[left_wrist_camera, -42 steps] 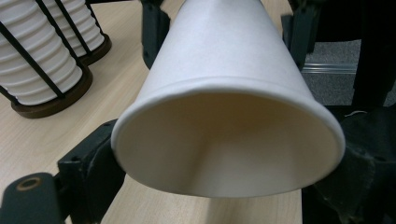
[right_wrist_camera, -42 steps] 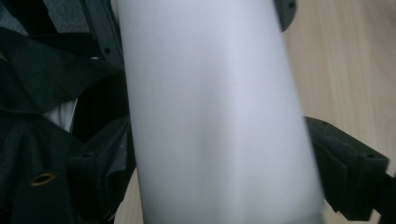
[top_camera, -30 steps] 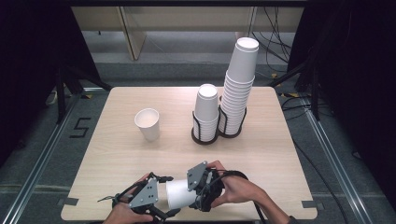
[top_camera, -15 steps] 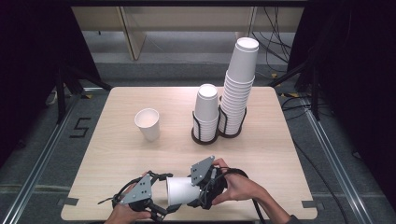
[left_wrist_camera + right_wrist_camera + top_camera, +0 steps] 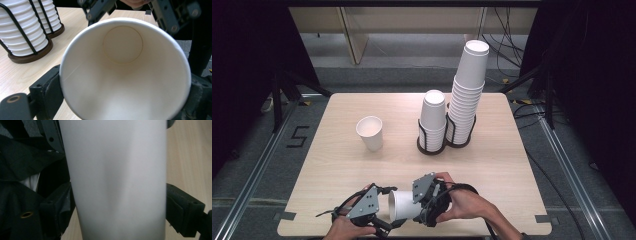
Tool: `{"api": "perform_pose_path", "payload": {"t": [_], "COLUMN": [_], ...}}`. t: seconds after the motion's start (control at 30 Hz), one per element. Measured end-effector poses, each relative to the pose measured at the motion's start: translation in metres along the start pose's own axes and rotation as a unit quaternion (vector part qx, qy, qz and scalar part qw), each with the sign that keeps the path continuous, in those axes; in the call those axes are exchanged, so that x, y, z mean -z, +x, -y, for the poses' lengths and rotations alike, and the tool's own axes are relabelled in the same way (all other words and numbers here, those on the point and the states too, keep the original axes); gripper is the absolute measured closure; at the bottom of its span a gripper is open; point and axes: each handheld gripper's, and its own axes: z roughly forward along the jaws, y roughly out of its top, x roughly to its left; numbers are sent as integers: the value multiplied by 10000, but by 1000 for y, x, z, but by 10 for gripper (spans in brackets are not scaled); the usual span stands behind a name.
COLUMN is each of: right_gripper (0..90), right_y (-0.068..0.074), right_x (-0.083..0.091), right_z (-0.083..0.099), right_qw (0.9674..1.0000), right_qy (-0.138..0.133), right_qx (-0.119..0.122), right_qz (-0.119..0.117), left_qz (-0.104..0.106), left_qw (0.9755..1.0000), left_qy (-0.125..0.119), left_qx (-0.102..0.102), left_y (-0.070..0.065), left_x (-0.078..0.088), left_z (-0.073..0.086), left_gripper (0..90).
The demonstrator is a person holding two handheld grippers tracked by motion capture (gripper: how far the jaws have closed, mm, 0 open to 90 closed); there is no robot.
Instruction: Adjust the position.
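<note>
pose: my left gripper (image 5: 379, 220) and right gripper (image 5: 424, 202) meet low at the near edge of the surface (image 5: 337, 165) | cup (image 5: 404, 205) lies sideways between them; left fingers have just been closing onto its rim, right fingers clench its wall | around: one loose cup (image 5: 370, 133), two racked stacks (image 5: 433, 120), well apart

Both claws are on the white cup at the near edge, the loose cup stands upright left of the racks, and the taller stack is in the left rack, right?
Not quite. In the high view the taller stack sits in the right rack; the shorter stack is in the left one. The rest holds: left claw and right claw both hold the white cup, and the loose cup stands upright.
</note>
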Motion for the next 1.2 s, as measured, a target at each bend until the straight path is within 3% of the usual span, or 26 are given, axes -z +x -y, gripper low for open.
{"api": "perform_pose_path", "payload": {"t": [0.1, 0.13, 0.17, 0.23, 0.3, 0.33, 0.43, 0.5, 0.57, 0.6, 0.67, 0.7, 0.77, 0.83, 0.9, 1.0, 1.03, 1.07, 1.1, 1.17, 1.2], "right_gripper": [212, 211, 211, 211, 211, 212, 212, 213, 213, 213, 213, 213, 213, 212, 212, 211, 211, 210, 208, 198, 182], "right_y": [1, 5, 0, -4, -7, -9, -11, -12, -13, -14, -15, -15, -16, -14, -13, -12, -12, -11, -10, -10, -9], "right_x": [-5, -6, -7, -7, -4, -3, -1, 0, 3, 4, 5, 5, 5, 3, 2, -3, -5, -6, -8, -9, -9], "right_z": [-1, 0, 0, 4, 7, 8, 12, 12, 13, 13, 13, 13, 12, 11, 11, 11, 11, 11, 11, 11, 11], "right_qw": [9999, 9997, 9998, 9998, 9989, 9980, 9945, 9939, 9938, 9932, 9912, 9904, 9905, 9904, 9898, 9909, 9905, 9906, 9913, 9924, 9929], "right_qy": [111, 131, -2, -175, -437, -615, -925, -985, -999, -1056, -1202, -1261, -1307, -1255, -1278, -1221, -1240, -1214, -1167, -1049, -1013], "right_qx": [98, -185, 185, 78, -74, -125, -368, -403, -414, -416, -477, -488, -355, -492, -529, -483, -493, -529, -528, -570, -589], "right_qz": [-15, -10, 19, -79, -146, -124, -325, -300, -259, -259, -275, -301, -254, -311, -331, -304, -328, -329, -312, -283, -220], "left_qz": [-1, -24, -40, -92, -203, -155, -129, -118, -124, -83, -93, -130, -129, -202, -195, -9, -73, -35, -83, -92, -152], "left_qw": [10000, 9999, 9994, 9979, 9955, 9929, 9876, 9863, 9864, 9849, 9840, 9849, 9842, 9852, 9845, 9815, 9844, 9841, 9866, 9875, 9895], "left_qy": [-48, -169, -326, -580, -754, -941, -1161, -1129, -1187, -1312, -1332, -1247, -1324, -1288, -1349, -1524, -1380, -1429, -1297, -1293, -1180], "left_qx": [46, 5, 91, 290, 529, 709, 1052, 1193, 1131, 1127, 1177, 1191, 1169, 1115, 1105, 1161, 1092, 1058, 987, 892, 815], "left_y": [-2, -1, -1, 2, 5, 7, 10, 12, 12, 12, 12, 11, 10, 9, 8, 10, 9, 9, 9, 7, 6], "left_x": [-1, -1, 0, 0, 2, 1, 2, 3, 4, 3, 2, 2, -1, 0, 2, 4, 6, 4, 5, 3, 5], "left_z": [0, 1, 1, 3, 6, 8, 10, 11, 12, 13, 12, 12, 12, 11, 11, 9, 9, 9, 9, 7, 5], "left_gripper": [78, 67, 59, 48, 30, 23, 0, 0, 0, 0, 6, 2, 6, 16, 25, 62, 68, 75, 81, 88, 89]}}
